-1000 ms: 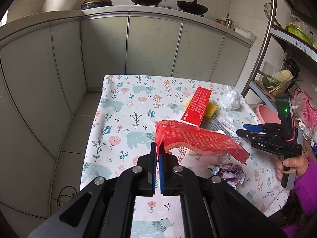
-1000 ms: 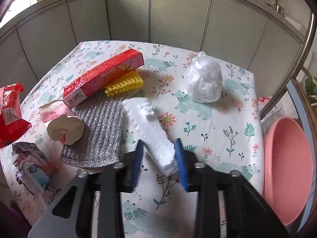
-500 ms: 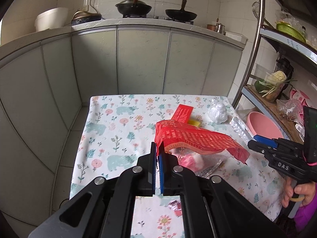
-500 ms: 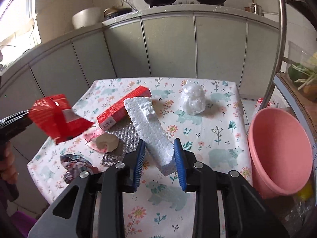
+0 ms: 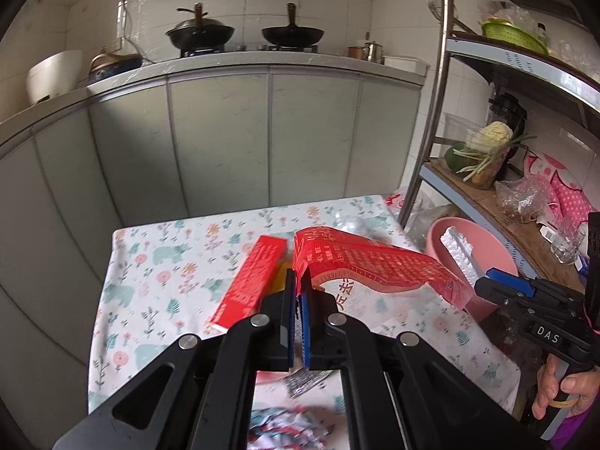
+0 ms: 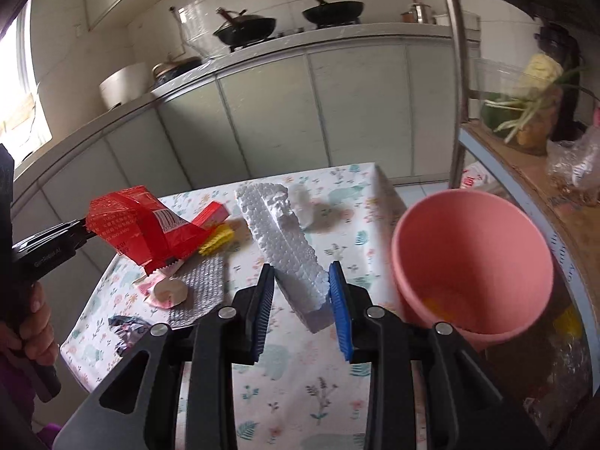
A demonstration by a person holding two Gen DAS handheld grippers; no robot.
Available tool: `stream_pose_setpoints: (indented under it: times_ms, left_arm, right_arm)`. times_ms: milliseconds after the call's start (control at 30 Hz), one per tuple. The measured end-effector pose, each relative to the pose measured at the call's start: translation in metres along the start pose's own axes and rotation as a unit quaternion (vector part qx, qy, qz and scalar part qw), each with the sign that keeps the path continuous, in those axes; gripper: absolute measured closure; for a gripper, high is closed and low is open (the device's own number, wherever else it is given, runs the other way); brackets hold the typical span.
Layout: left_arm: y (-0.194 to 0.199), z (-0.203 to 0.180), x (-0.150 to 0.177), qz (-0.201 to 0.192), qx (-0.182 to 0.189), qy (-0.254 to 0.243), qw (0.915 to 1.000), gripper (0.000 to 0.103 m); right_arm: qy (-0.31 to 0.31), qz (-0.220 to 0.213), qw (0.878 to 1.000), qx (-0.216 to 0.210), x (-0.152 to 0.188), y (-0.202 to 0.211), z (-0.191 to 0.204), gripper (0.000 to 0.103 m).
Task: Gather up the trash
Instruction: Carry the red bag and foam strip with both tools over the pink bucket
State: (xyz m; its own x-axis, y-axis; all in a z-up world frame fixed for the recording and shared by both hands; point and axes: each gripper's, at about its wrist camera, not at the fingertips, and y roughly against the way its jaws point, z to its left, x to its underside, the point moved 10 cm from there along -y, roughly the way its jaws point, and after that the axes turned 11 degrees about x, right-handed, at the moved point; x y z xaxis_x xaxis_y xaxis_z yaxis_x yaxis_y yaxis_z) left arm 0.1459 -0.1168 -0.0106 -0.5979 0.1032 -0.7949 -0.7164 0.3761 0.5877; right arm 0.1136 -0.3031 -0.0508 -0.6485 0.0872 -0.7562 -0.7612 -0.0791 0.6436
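My left gripper (image 5: 298,281) is shut on the edge of a red snack bag (image 5: 367,262), which hangs in the air over the floral table (image 5: 157,262). My right gripper (image 6: 302,273) is shut on a white foam block (image 6: 285,240) that sticks up and away from the jaws, above the table's right side. A pink bin (image 6: 472,262) stands just right of the foam, beside the table. In the left wrist view the foam block (image 5: 459,249) shows in front of the pink bin (image 5: 487,243). In the right wrist view the red bag (image 6: 131,221) hangs at the left.
On the table lie a red box (image 6: 210,213), a yellow piece (image 6: 217,242), a silver mesh pad (image 6: 202,288), a pink-and-white wrapper (image 6: 168,292), crumpled paper (image 6: 125,328) and a white plastic bag (image 6: 303,206). A metal rack (image 5: 431,112) with loaded shelves stands at the right; cabinets behind.
Both grippers rose and swung right toward the pink bin. The foam block came up off the table in the right gripper; the red bag stayed held in the left.
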Motion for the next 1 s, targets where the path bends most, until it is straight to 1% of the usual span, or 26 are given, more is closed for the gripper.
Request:
stream_pose_setpoints:
  times_ms: [100, 267, 500, 567, 800, 1000]
  left_arm:
    - [-0.014, -0.022, -0.012, -0.002, 0.014, -0.014, 0.9998, 0.101]
    - [-0.043, -0.06, -0.028, 0.001, 0.042, -0.033, 0.9986, 0.101]
    - [-0.091, -0.115, -0.039, 0.016, 0.076, -0.065, 0.9948, 0.101]
    - [-0.108, -0.13, -0.038, 0.026, 0.086, -0.071, 0.9935, 0.101]
    - [-0.164, -0.17, -0.025, 0.061, 0.099, -0.093, 0.9888, 0.101]
    - [-0.196, -0.193, -0.006, 0.088, 0.121, -0.101, 0.9837, 0.101]
  right_arm:
    - [-0.02, -0.005, 1.0, 0.018, -0.005, 0.002, -0.023, 0.072]
    - [-0.053, -0.011, 0.997, 0.062, -0.009, 0.002, -0.071, 0.072]
    - [-0.092, -0.003, 0.99, 0.111, -0.009, -0.008, -0.122, 0.072]
    - [-0.095, 0.001, 0.988, 0.121, -0.008, -0.012, -0.131, 0.072]
    - [-0.1, 0.015, 0.983, 0.154, -0.002, -0.026, -0.16, 0.072]
    - [-0.112, 0.034, 0.978, 0.175, 0.008, -0.042, -0.183, 0.072]
